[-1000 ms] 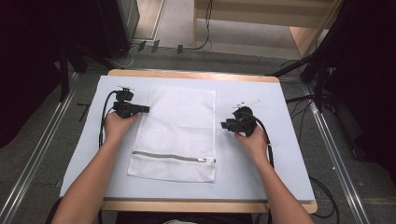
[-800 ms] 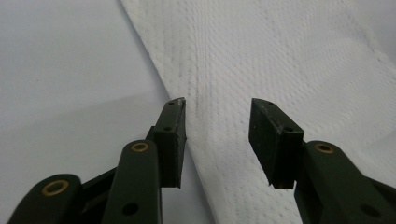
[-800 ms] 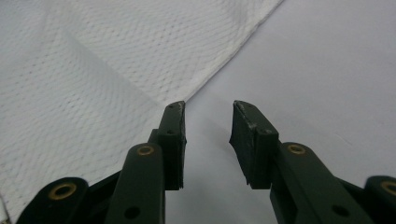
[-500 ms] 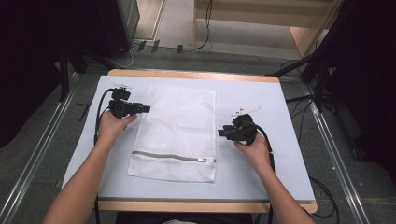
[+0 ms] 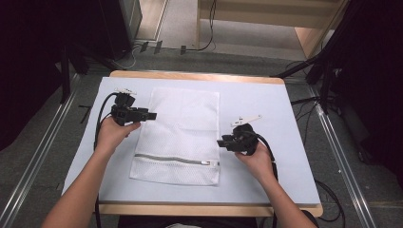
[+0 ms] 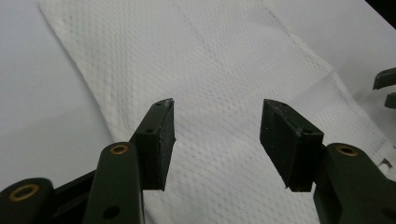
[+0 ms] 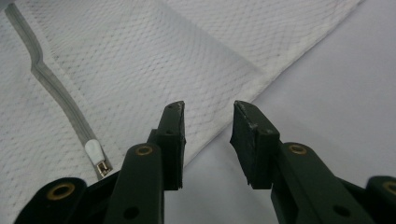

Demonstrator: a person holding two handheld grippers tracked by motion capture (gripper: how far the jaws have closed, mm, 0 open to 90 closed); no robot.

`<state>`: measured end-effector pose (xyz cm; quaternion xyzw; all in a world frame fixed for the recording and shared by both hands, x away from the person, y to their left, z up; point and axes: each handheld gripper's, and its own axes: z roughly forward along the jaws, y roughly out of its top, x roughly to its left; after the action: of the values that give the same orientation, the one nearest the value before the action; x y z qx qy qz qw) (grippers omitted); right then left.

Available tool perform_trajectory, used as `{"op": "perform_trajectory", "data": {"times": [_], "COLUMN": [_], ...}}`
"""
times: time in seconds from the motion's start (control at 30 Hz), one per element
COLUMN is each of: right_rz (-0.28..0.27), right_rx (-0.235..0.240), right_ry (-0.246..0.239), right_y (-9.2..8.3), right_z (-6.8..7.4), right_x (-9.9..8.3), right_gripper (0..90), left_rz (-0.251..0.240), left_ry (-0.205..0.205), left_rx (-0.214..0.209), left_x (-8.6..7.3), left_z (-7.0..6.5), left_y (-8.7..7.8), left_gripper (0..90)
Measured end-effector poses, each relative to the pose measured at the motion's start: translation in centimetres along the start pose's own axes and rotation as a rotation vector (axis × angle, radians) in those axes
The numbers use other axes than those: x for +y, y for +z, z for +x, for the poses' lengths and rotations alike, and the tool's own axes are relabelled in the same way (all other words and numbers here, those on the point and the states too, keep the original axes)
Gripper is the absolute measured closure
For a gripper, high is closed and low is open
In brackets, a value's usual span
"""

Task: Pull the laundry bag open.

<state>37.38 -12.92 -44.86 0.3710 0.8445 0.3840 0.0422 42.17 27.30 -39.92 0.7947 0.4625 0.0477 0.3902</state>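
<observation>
One white mesh bag [image 5: 179, 135] with one zipper [image 5: 176, 159], two claws, left claw [image 5: 151, 115], right claw [image 5: 221, 142], one table [image 5: 266, 114]

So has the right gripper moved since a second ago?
Yes. The right gripper has slid along the mesh bag's right edge toward the near end, close to the zipper. Its jaws stand open.

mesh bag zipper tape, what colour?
Grey, against the white mesh bag; the zipper has a white pull. Clearest in the right gripper view.
</observation>
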Motion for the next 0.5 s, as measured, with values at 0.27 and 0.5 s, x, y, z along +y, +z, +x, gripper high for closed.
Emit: {"op": "perform_trajectory", "data": {"times": [0.27, 0.5], "right_rz": [0.01, 0.027], "right_rx": [0.024, 0.045], "right_ry": [-0.022, -0.037], "right_y": [-0.1, 0.0], "right_z": [1.4, 2.6], "right_x": [-0.7, -1.3], "right_gripper": [76.5, 84.2], "left_rz": [-0.004, 0.014], "left_ry": [0.058, 0.093], "left_rx": [-0.055, -0.074], "left_x": [-1.3, -2.2], "left_z": [-3.1, -4.8], "left_y": [-0.4, 0.1], "left_gripper": [44.8, 44.2]}}
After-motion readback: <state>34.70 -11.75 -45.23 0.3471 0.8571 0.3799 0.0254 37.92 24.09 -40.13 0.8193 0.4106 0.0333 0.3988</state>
